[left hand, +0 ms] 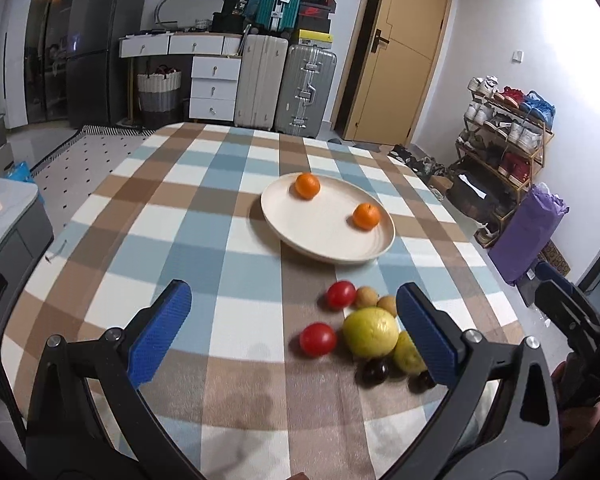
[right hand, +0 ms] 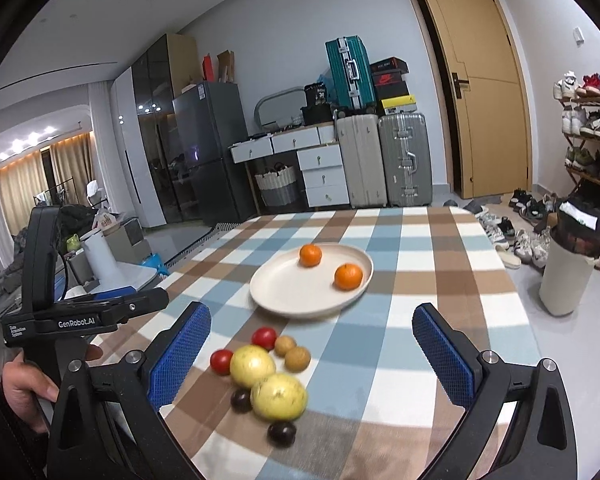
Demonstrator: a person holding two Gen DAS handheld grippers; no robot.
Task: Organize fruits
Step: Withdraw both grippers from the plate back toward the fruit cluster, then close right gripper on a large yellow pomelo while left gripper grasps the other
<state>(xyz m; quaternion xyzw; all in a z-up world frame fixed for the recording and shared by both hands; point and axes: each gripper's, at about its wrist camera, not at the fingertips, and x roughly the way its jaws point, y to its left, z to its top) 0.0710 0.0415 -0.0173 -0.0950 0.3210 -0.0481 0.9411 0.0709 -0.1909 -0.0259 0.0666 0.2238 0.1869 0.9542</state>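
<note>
A table covered with a checked cloth in blue, brown and white fills both wrist views.

In the left wrist view, the left gripper has its blue-padded jaws spread wide with nothing between them. A round cream plate sits toward 12 o'clock, beyond the jaws. It holds 2 oranges: one at the plate's far rim, at about 11 o'clock on it, and another at about 3 o'clock.

Nearer, at about 2 o'clock from the jaw gap, a tight cluster of loose fruit lies on the cloth: 2 red tomatoes, 2 small tan fruits, 2 large yellow-green fruits and 2 dark plums. The right-hand pad hides part of this cluster.

In the right wrist view, the right gripper also stands wide and holds nothing. The fruit cluster sits just inside its left-hand pad, at about 9 o'clock within the gap, and the plate lies at 12 o'clock. At 9 o'clock in this view, a hand grips the handle of the left gripper.
</note>
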